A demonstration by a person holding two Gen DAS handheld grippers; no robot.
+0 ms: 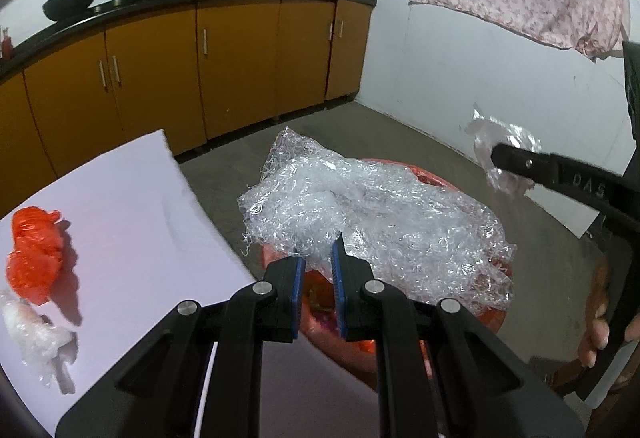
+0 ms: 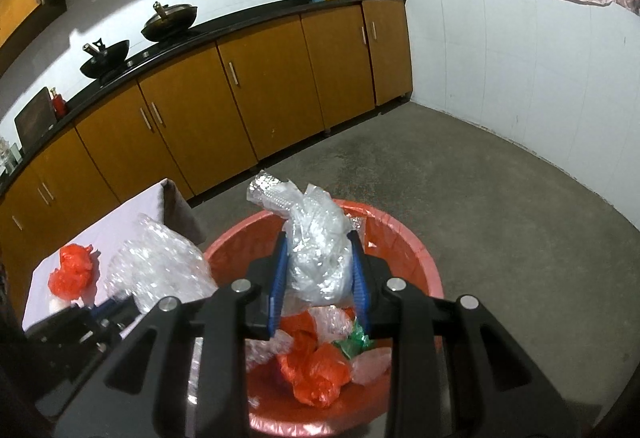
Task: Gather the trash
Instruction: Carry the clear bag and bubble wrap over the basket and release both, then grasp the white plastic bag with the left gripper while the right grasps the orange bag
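Holding a large sheet of crumpled clear film (image 1: 360,210) by its near edge, the left claw (image 1: 318,270) stands with its blue pads (image 1: 298,294) nearly together, clamped on that edge, at lower centre of the left wrist view. The film spreads over the mouth of the red-lined bin (image 1: 492,318), hiding most of it. To the left, the white worktop (image 1: 132,206) carries a crumpled red bag (image 1: 36,250) and, at the lower left edge, a small wad of clear wrap (image 1: 36,342). At the right edge of this view the right claw (image 1: 504,158) appears in profile with a scrunched clear plastic bundle (image 1: 496,146) at its tip; part of a hand (image 1: 600,326) grips its handle below.

In the right wrist view, the right claw (image 2: 320,270) is clamped on the clear plastic bundle (image 2: 316,250), the pads pressing on both of its sides, directly above the red-lined bin (image 2: 400,234) at lower centre. Inside the bin lie red bags, clear wrap and a green scrap. The left claw (image 2: 116,306) shows at lower left, with the clear film (image 2: 160,266) beside the bin's left rim and over the worktop (image 2: 116,226). The red bag (image 2: 72,274) lies further left. Brown cabinets (image 2: 256,94) line the background.
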